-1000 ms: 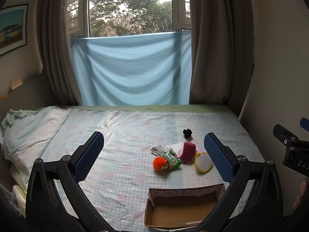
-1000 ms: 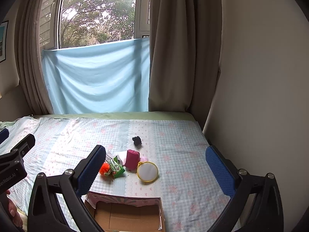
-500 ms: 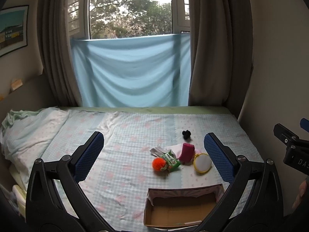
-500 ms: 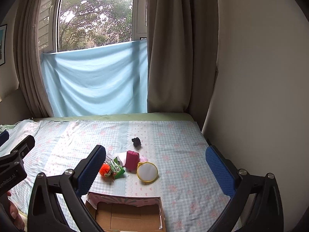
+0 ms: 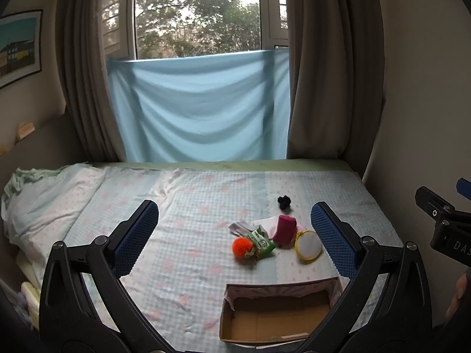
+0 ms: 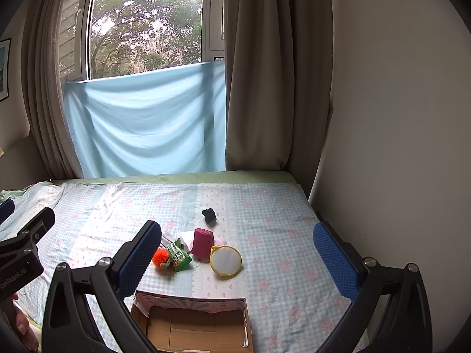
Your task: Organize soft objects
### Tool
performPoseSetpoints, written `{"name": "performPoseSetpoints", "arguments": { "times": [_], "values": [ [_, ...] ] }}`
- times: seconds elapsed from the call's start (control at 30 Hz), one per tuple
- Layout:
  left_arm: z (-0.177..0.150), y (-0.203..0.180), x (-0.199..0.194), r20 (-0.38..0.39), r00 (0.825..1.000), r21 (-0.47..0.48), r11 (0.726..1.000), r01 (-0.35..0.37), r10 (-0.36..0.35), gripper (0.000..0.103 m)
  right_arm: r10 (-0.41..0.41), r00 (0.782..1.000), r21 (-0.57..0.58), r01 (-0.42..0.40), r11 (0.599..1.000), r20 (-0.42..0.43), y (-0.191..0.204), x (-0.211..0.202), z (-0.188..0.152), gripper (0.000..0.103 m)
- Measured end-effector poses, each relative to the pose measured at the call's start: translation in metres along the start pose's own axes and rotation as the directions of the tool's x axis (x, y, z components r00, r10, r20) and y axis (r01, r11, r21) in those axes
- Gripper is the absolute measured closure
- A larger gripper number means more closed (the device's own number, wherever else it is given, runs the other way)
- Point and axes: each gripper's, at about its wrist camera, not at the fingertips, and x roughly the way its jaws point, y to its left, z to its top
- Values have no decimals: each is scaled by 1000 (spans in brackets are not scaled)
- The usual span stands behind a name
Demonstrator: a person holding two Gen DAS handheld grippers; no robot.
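Observation:
A small pile lies on the bed: an orange pompom (image 5: 242, 246) (image 6: 160, 258), a green packet (image 5: 261, 241) (image 6: 179, 255), a magenta pouch (image 5: 284, 229) (image 6: 202, 242), a yellow-rimmed round mirror (image 5: 308, 245) (image 6: 225, 261), white and grey cloth (image 5: 239, 227) and a black fuzzy item (image 5: 284, 201) (image 6: 209, 214). An open cardboard box (image 5: 276, 314) (image 6: 191, 325) sits nearer me. My left gripper (image 5: 235, 235) and right gripper (image 6: 235, 257) are both open and empty, held above the bed short of the pile.
The bed (image 5: 191, 206) has a checked light-blue sheet, with bunched bedding (image 5: 32, 200) at left. A wall (image 6: 397, 117) runs along the bed's right side. Curtains and a blue cloth (image 5: 200, 106) hang at the window behind.
Both views have tilted up slightly, so the pile and box sit a little lower in frame. Both grippers stay open; nothing on the bed has moved.

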Motion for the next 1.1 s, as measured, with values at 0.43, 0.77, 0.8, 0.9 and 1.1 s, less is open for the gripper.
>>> {"name": "performPoseSetpoints", "arguments": {
  "times": [0.43,0.77,0.8,0.9,1.1],
  "values": [
    [0,-2,2,-11,1000,4,1000,11,-11,0,-1,1000,9,1,1000,-6,-1,-5,3,0],
    [2,-4,6,-18,1000,1,1000,16,-16,0,-5,1000,11,5,1000,-14,0,-2,4,0],
    [2,-3,6,-18,1000,0,1000,16,-16,0,-4,1000,10,4,1000,-13,1,-1,4,0],
    [2,-2,8,-21,1000,-2,1000,13,-13,0,-2,1000,10,2,1000,-13,0,0,4,0],
    [2,-1,13,-28,1000,-5,1000,10,-10,0,3,1000,8,-3,1000,-16,3,4,5,0]
  ]
}}
